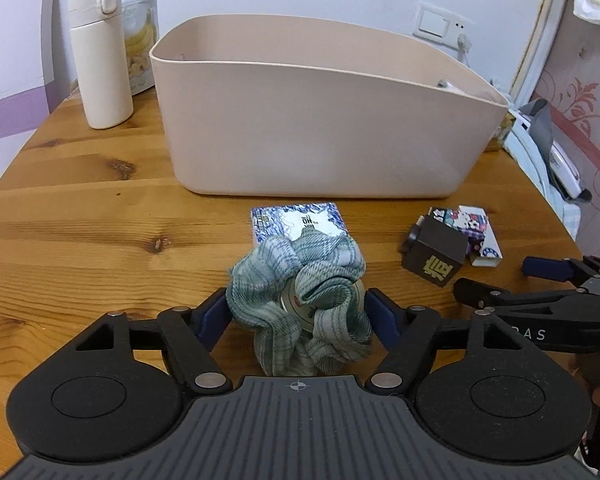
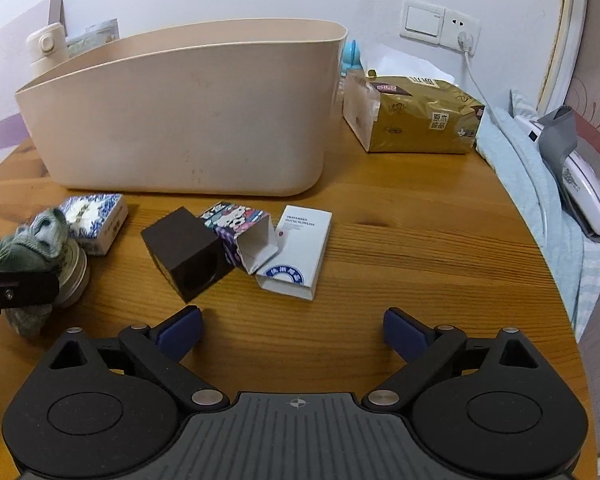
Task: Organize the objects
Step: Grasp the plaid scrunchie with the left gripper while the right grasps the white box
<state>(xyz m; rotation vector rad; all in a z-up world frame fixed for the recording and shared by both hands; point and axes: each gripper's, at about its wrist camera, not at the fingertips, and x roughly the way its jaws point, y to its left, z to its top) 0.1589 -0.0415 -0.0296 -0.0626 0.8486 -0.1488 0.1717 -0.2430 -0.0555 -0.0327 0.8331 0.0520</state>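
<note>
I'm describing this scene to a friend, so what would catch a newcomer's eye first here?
The big beige plastic bin at the back of the round wooden table dominates. In front of it, the left gripper straddles a crumpled green plaid cloth lying over a round metal tin. To the right sits a dark brown cube among small printed boxes.
</note>
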